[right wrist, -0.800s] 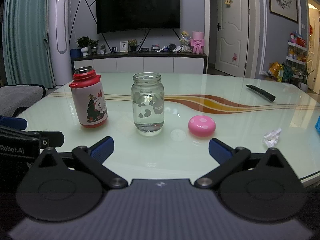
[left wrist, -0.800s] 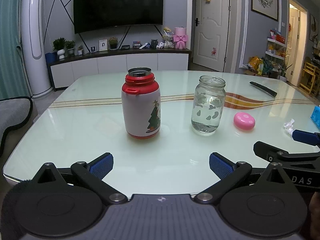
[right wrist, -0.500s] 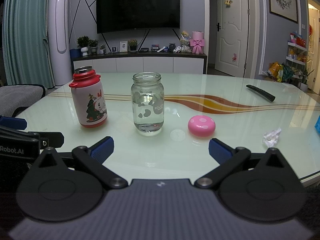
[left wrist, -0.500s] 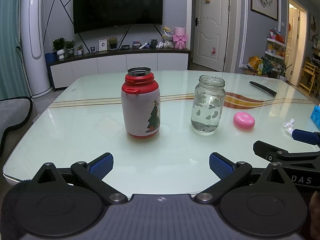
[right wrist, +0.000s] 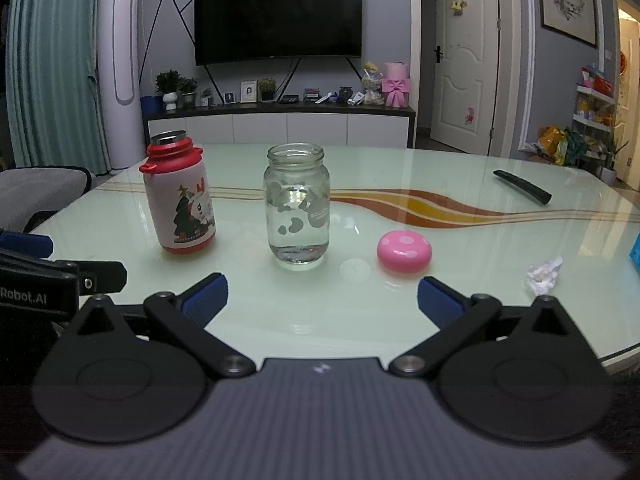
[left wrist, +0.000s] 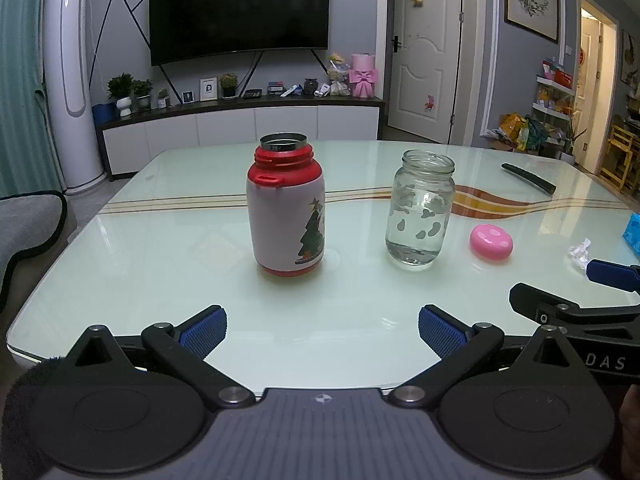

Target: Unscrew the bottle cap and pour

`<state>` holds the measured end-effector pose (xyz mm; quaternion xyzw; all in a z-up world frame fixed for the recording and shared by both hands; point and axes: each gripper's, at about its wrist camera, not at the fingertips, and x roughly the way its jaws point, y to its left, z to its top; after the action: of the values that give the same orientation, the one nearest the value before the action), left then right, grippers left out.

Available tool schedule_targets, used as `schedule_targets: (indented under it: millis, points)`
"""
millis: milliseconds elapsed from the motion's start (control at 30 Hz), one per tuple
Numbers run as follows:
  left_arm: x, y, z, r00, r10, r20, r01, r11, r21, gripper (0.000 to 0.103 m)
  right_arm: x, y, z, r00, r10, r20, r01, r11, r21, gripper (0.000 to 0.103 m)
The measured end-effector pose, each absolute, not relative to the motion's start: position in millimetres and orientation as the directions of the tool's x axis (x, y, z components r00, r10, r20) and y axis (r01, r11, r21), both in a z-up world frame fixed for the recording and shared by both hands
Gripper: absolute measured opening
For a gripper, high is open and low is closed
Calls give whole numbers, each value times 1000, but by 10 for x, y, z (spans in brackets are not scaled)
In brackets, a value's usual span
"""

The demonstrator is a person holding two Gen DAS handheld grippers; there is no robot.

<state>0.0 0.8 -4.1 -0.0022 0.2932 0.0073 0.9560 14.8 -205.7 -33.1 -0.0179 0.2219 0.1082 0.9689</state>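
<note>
A red and white bottle (left wrist: 286, 212) with a Christmas tree print stands upright and uncapped on the glass table; it also shows in the right wrist view (right wrist: 180, 196). To its right stands an open glass jar (left wrist: 420, 208) (right wrist: 298, 208) with a little clear liquid at the bottom. A pink dotted cap (left wrist: 491, 242) (right wrist: 404, 251) lies on the table right of the jar. My left gripper (left wrist: 322, 330) is open and empty, in front of the bottle and apart from it. My right gripper (right wrist: 322, 300) is open and empty, in front of the jar.
A crumpled white paper (right wrist: 543, 275) lies at the right, with a blue object (right wrist: 635, 249) at the right edge. A black remote (right wrist: 522, 187) lies at the far right. The table's near edge (left wrist: 120, 364) runs just under the grippers. A grey sofa (left wrist: 28, 224) stands at the left.
</note>
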Motion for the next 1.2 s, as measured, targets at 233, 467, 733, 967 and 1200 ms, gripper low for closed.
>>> schedule_targets:
  millis: [233, 467, 733, 967, 1200]
  points:
    - [18, 50, -65, 827, 17, -562, -21, 1000, -1, 103, 149, -2043, -327, 877, 200, -437, -219, 976, 8, 103]
    - [46, 121, -76, 824, 15, -567, -28, 1000, -14, 103, 171, -2026, -324, 875, 201, -440, -221, 975, 8, 103]
    - [87, 178, -91, 821, 9, -571, -26, 999, -22, 103, 210, -1991, -325, 870, 203, -449, -227, 974, 1, 103]
    - [132, 220, -110, 818, 4, -576, -27, 999, -31, 103, 239, -1939, -333, 867, 204, -454, -233, 973, -8, 103]
    - [171, 250, -128, 815, 4, -579, -28, 999, -33, 103, 258, -1917, -336, 865, 202, -459, -236, 972, -16, 103]
